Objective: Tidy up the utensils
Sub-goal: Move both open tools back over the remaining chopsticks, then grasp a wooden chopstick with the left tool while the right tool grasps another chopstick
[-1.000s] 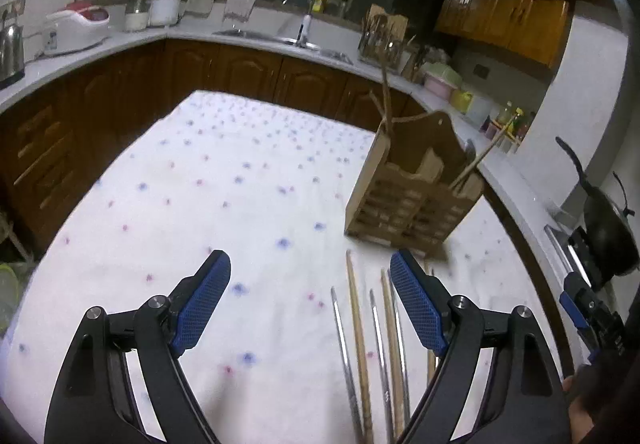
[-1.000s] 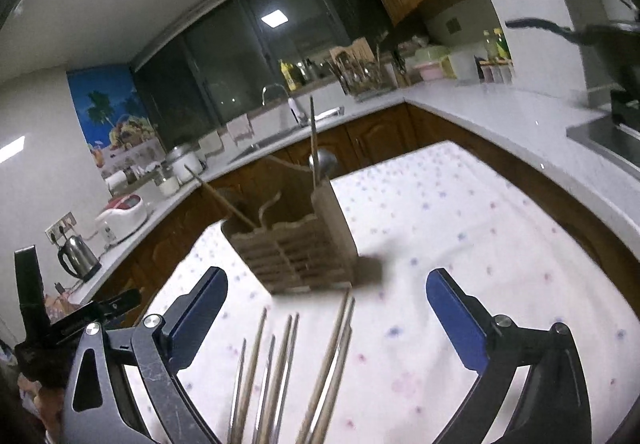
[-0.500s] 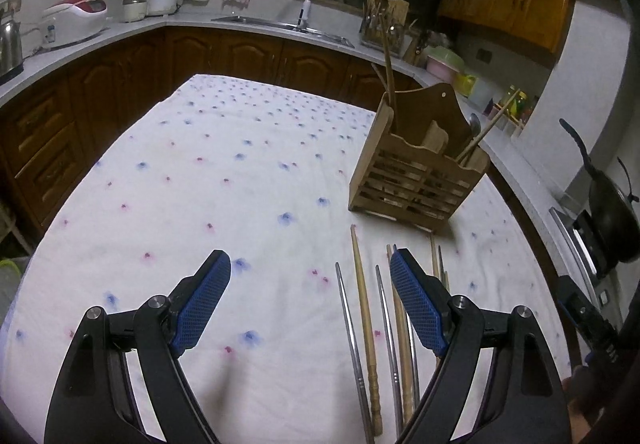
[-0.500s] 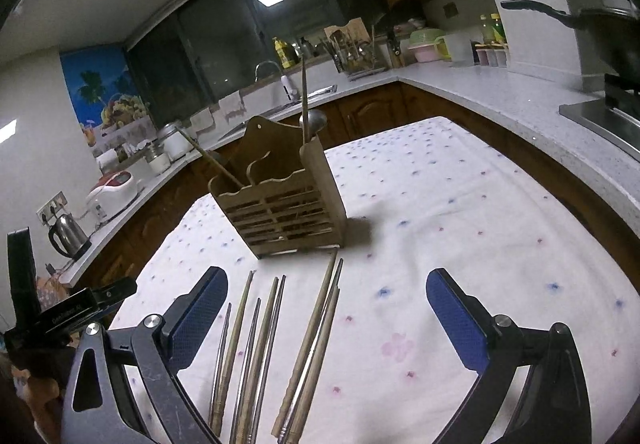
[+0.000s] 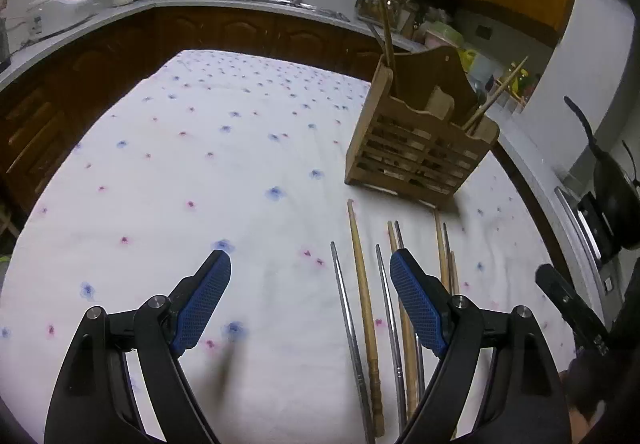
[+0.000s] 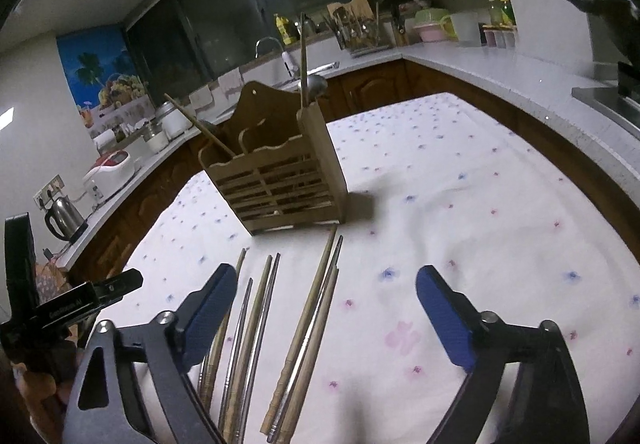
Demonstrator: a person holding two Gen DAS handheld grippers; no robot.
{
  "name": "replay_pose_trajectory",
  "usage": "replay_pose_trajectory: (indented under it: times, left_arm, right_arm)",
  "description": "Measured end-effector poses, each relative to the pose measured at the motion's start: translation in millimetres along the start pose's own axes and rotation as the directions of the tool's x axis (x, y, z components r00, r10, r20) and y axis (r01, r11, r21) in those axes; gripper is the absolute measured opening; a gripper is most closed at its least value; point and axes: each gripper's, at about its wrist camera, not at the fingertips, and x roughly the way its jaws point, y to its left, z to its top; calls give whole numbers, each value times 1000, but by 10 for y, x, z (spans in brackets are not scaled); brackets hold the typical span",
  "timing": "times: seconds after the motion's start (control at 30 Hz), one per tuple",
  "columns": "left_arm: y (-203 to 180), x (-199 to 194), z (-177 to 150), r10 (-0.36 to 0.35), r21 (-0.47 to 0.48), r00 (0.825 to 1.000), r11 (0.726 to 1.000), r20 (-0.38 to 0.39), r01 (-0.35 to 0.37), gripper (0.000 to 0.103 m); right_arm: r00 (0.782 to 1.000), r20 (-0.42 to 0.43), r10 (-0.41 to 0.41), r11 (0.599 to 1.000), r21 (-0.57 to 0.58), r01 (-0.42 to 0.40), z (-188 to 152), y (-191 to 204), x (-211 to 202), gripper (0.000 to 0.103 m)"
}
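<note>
Both cameras have tipped down and drawn closer to the table over the last second, so the chopsticks now fill more of each view and the holder sits nearer the middle.

From the left wrist, the left gripper (image 5: 310, 298) hovers with its jaws spread wide and nothing between them. The chopsticks (image 5: 366, 308) lie flat on the table (image 5: 180, 171) in a loose row, long axes running away from the camera toward the holder (image 5: 416, 159). They sit off to the right of the gap: the nearest ones pass just inside the right finger, the rest run under or beyond it. The holder stands upright past their far tips, already carrying a few utensils.

From the right wrist, the right gripper (image 6: 322, 310) is likewise released and empty. Here several chopsticks (image 6: 308, 328) lie within the gap, toward its left side, pointing lengthwise at the holder (image 6: 276, 171). The right gripper looks better placed for a pick; closing across the sticks should suit their lengthwise lie.
</note>
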Motion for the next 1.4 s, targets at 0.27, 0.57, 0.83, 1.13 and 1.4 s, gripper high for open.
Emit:
replay_pose_trajectory:
  times: [0.27, 0.57, 0.83, 1.13, 1.4]
  left_arm:
    - [-86, 245, 52, -2, 21, 998, 1000, -67, 3, 65]
    - [-217, 570, 221, -22, 45, 990, 999, -143, 28, 48]
    - [-333, 905, 356, -18, 76, 981, 997, -191, 33, 43]
    - [-461, 1316, 336, 8, 123, 958, 992, -286, 29, 22]
    - [-524, 1316, 293, 60, 189, 971, 982, -233, -15, 8]
  right_arm:
    - [998, -69, -2, 1000, -9, 1, 44, 10, 221, 57]
    - [991, -133, 4, 1000, -13, -6, 213, 22, 589, 38]
    - [979, -200, 25, 999, -17, -29, 337, 93, 1030, 25]
    - [951, -310, -11, 999, -48, -4, 319, 86, 1515, 19]
    - [954, -293, -67, 991, -134, 28, 244, 135, 1595, 9]
